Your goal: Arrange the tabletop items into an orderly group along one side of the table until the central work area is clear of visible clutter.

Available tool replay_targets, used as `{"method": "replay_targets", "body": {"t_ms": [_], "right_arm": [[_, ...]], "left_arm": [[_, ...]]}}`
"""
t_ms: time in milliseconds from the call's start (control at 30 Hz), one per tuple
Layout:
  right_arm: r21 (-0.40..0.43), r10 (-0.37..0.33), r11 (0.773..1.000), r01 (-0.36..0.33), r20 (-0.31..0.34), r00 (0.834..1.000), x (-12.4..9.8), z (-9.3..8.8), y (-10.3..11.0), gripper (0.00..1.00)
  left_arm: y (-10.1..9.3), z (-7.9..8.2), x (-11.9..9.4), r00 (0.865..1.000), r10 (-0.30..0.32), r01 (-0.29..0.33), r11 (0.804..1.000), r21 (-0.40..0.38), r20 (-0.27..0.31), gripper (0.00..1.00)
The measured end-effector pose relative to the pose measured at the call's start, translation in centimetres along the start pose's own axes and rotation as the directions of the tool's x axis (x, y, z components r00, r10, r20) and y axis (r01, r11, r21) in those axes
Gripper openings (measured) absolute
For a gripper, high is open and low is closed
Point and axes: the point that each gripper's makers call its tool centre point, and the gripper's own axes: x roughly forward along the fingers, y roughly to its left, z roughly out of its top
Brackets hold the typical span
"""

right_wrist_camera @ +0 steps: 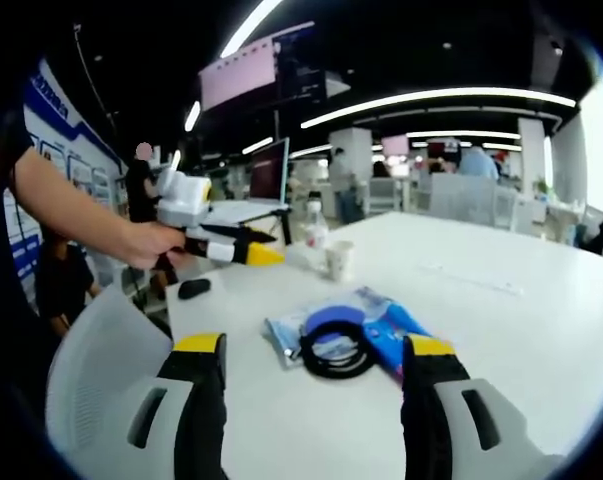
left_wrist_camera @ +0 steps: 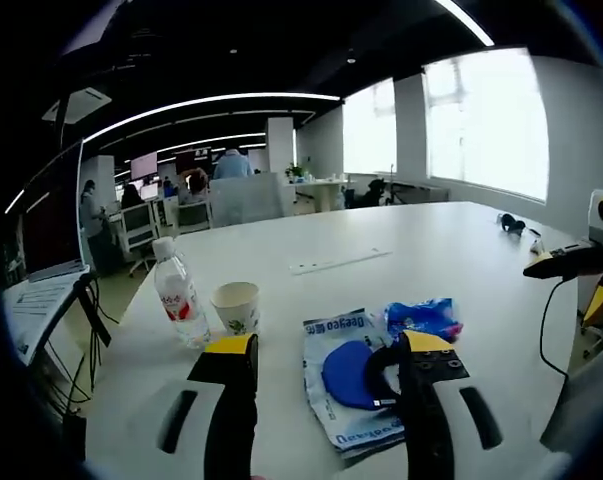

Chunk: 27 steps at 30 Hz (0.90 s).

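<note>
L gripper (left_wrist_camera: 326,360) wide open, empty | R gripper (right_wrist_camera: 311,365) same | packet (left_wrist_camera: 346,385) + cable (right_wrist_camera: 336,350) sat low centre; bottle (left_wrist_camera: 181,295), cup (left_wrist_camera: 236,305) left | risk: bottle tips if nudged

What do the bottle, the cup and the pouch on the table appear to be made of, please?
The bottle looks like clear, glossy plastic: you can see through it, and it has a white cap and a printed red label. The cup seems matte white paper with a small print. The pouch appears to be thin shiny plastic film, wrinkled and catching glare, though laminated foil is possible.
</note>
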Motion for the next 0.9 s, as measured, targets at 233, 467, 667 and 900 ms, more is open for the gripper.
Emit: {"method": "replay_targets", "body": {"t_ms": [233,467,667,900], "right_arm": [[0.014,0.008,1.0,-0.008,-0.009,1.0,0.1,-0.6,-0.1,0.63],[0.026,0.026,0.999,-0.026,-0.016,1.0,0.3,-0.9,0.3,0.61],[0.036,0.044,0.998,-0.043,-0.027,0.999,0.6,-1.5,0.7,0.6],[0.047,0.055,0.997,-0.053,-0.034,0.998,0.9,-1.8,0.9,0.59]], "left_arm": [[-0.8,-0.9,0.2,0.999,-0.023,0.023,0.999,0.027,-0.027,0.56],[-1.3,-1.7,0.2,0.998,-0.034,0.035,0.999,0.02,-0.046,0.55],[-1.9,-2.5,0.3,0.997,-0.046,0.047,0.999,0.016,-0.061,0.55],[-2.3,-3.2,0.3,0.995,-0.061,0.062,0.998,0.017,-0.079,0.55]]}}
